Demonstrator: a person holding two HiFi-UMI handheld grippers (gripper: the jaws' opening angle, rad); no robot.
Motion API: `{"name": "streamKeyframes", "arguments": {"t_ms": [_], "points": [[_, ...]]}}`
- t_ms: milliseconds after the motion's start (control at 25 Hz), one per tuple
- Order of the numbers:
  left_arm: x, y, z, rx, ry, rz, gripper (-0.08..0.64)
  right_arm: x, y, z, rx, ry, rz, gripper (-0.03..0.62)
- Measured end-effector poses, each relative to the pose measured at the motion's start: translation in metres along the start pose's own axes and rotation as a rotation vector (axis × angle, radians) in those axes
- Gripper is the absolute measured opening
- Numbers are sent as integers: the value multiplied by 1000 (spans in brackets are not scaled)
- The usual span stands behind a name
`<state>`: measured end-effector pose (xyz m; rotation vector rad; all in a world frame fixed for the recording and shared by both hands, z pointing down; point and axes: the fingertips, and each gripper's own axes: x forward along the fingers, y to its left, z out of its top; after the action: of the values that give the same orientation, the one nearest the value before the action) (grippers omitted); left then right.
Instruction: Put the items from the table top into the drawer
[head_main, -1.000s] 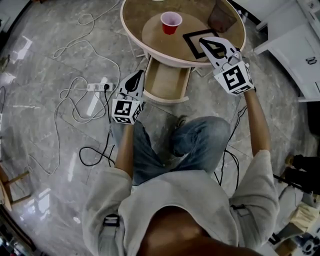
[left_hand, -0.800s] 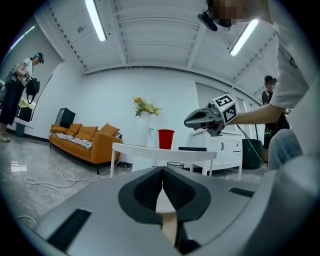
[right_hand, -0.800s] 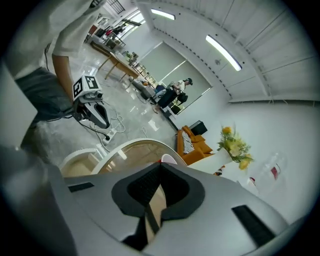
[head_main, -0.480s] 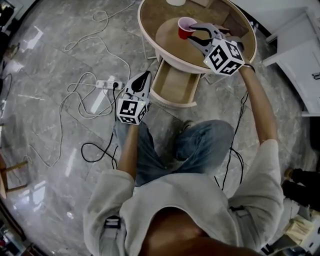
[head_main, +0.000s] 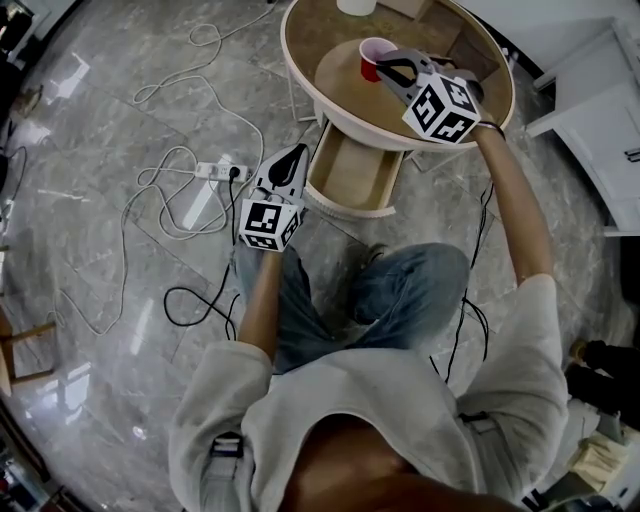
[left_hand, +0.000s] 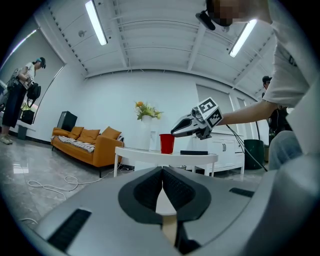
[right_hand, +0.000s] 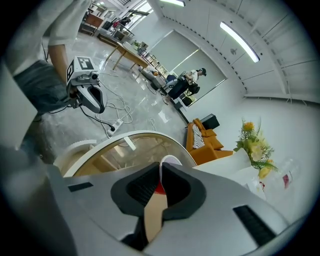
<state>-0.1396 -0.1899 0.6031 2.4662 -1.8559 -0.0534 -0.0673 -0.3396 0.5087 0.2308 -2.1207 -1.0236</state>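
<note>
**Marble floor, round table, red cup pinched at the rim**

Grey marble floor (head_main: 90, 260) spreads under me, with a white power strip (head_main: 213, 171) and loose cables (head_main: 150, 215) lying to my left. Ahead stands the round table (head_main: 300, 75), and its drawer (head_main: 350, 178) is pulled out towards my knees, with nothing to be seen on its wooden bottom.

The red cup (head_main: 367, 58) stands upright on the table top, on the side towards me and above the drawer. My right tongs (head_main: 384, 68) reach down at a slant onto it. Their jaws have just been closing, and they now stand narrow, with the near wall of the cup nipped between the pads at the rim: one pad inside the cup, the other outside.

My left tongs (head_main: 296, 152) hang level over the floor, just beside the drawer's left corner and apart from the table. Their pads are pressed together with nothing between them.
</note>
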Motion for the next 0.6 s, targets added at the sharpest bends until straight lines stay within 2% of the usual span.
{"name": "streamKeyframes", "arguments": {"t_ms": [160, 280, 440, 600], "points": [[0, -2, 2, 1, -4, -1, 17, -7, 1, 4, -4, -19, -14, 37], [-2, 0, 3, 3, -4, 7, 17, -20, 0, 23, 3, -71, -28, 37], [-7, 7, 8, -10, -15, 40, 17, -45, 10, 70, -27, -186, -33, 35], [-15, 17, 9, -40, -22, 73, 17, -67, 39, 121, -64, -312, -4, 36]]}}
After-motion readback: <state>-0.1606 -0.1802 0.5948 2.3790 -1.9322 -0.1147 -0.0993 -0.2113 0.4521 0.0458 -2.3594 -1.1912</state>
